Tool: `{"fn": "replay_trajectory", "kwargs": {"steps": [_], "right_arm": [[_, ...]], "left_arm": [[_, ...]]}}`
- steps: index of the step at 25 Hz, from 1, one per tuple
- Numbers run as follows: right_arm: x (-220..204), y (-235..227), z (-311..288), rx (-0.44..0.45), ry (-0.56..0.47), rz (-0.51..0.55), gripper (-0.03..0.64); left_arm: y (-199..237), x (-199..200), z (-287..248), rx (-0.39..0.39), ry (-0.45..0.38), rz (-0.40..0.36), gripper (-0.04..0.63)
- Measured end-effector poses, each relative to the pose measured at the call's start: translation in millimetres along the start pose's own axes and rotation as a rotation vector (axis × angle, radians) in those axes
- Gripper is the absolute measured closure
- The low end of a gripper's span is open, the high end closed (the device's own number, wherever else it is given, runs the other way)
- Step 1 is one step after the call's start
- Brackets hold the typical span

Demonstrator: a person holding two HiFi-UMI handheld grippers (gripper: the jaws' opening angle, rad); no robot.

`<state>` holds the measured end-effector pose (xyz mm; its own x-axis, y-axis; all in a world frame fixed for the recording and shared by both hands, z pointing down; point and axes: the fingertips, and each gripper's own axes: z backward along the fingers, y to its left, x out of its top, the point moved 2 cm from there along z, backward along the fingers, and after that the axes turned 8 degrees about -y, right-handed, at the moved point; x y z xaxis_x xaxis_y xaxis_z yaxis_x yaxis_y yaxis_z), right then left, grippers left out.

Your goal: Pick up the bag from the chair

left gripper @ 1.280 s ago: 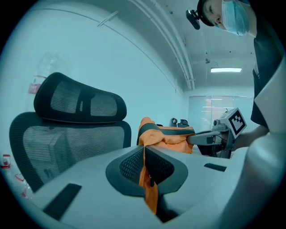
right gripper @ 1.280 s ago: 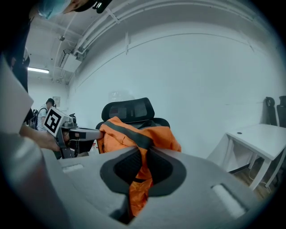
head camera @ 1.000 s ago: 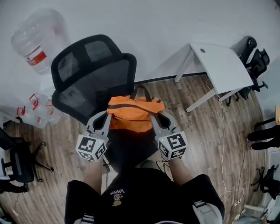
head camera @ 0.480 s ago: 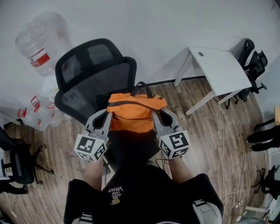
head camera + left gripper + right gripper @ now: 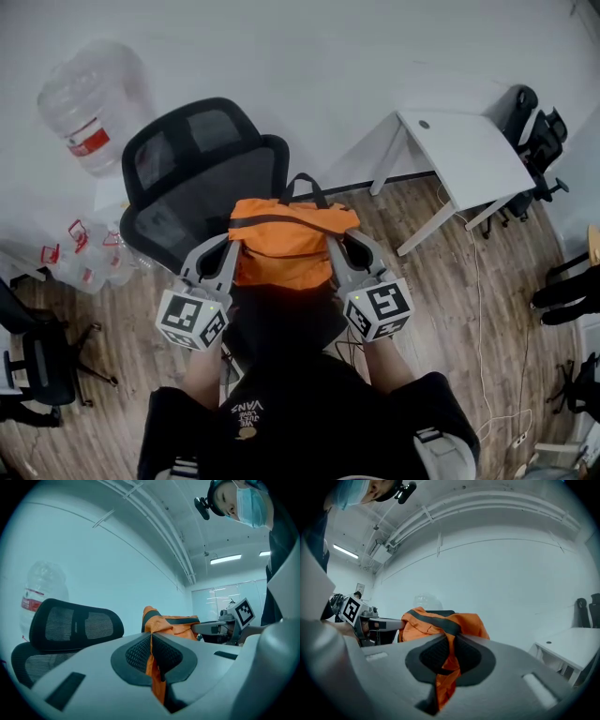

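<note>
An orange bag (image 5: 286,246) with black straps hangs between my two grippers, lifted above the seat of the black mesh office chair (image 5: 202,183). My left gripper (image 5: 232,251) is shut on the bag's left edge; orange fabric (image 5: 152,663) is pinched between its pads. On the other side my right gripper (image 5: 335,250) is shut on the bag's right edge, with fabric (image 5: 446,665) squeezed in its jaws. Each gripper view shows the bag (image 5: 171,623) (image 5: 440,620) bulging beyond the jaws and the opposite gripper past it.
A large water bottle (image 5: 89,108) stands at the back left by the wall, with smaller bottles (image 5: 84,253) on the floor below it. A white desk (image 5: 464,155) stands at the right, dark chairs (image 5: 539,131) behind it. Another chair (image 5: 37,356) is at the left edge.
Both grippers have raised the bag a little higher above the chair seat. Their hold on its two edges is unchanged.
</note>
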<state>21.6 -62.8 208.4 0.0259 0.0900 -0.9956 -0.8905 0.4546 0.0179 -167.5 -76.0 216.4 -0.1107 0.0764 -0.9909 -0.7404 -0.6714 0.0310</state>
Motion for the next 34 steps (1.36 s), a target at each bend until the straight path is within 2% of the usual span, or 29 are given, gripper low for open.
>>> {"fn": "replay_trajectory", "kwargs": {"steps": [11, 34], "right_arm": [[15.0, -6.4, 10.2, -0.012, -0.031, 0.029, 0.595], [3.9, -6.5, 10.7, 0.026, 0.003, 0.006, 0.595]], "left_arm": [[-14.4, 13.7, -3.4, -0.022, -0.02, -0.013, 0.584], [-21.0, 6.7, 1.9, 0.004, 0.006, 0.005, 0.584]]}}
